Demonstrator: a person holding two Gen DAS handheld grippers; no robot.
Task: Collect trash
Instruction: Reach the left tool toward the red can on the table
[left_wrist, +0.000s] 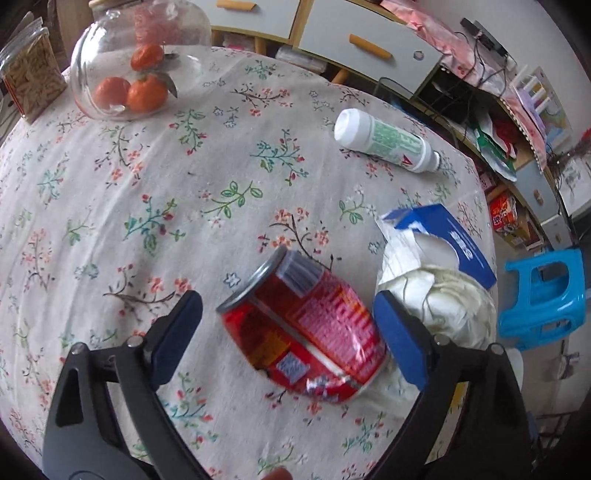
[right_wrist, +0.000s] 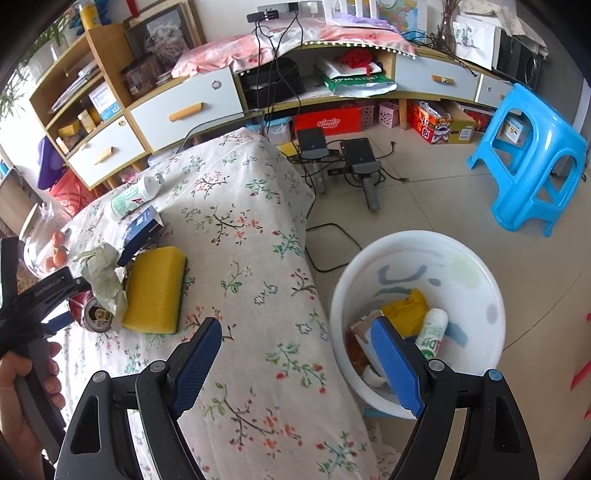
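Floral tablecloth (left_wrist: 155, 192) covers the work surface; a low cabinet with drawers stands behind it, and a blue stool (right_wrist: 532, 155) sits on the tiled floor.

Left gripper (left_wrist: 288, 328): the fingers are spread wide on either side of a dented red can (left_wrist: 306, 332) that lies on its side. No pad presses on the can; the right pad stands just beside its lower end, the left pad apart from it. This straddling position suits a grasp across the can body.

Crumpled tissue (left_wrist: 436, 295) lies just beside the can, next to an opened blue carton (left_wrist: 454, 236). A white bottle (left_wrist: 384, 140) lies on its side farther off, and a yellow sponge (right_wrist: 157, 288) lies near the tissue.

Right gripper (right_wrist: 299, 365): the fingers are spread and hold nothing. It hangs at the table edge above a white bucket (right_wrist: 480, 258) on the floor, which already contains trash. The bucket stands close to the table, probably so that items can be dropped in with a short reach.
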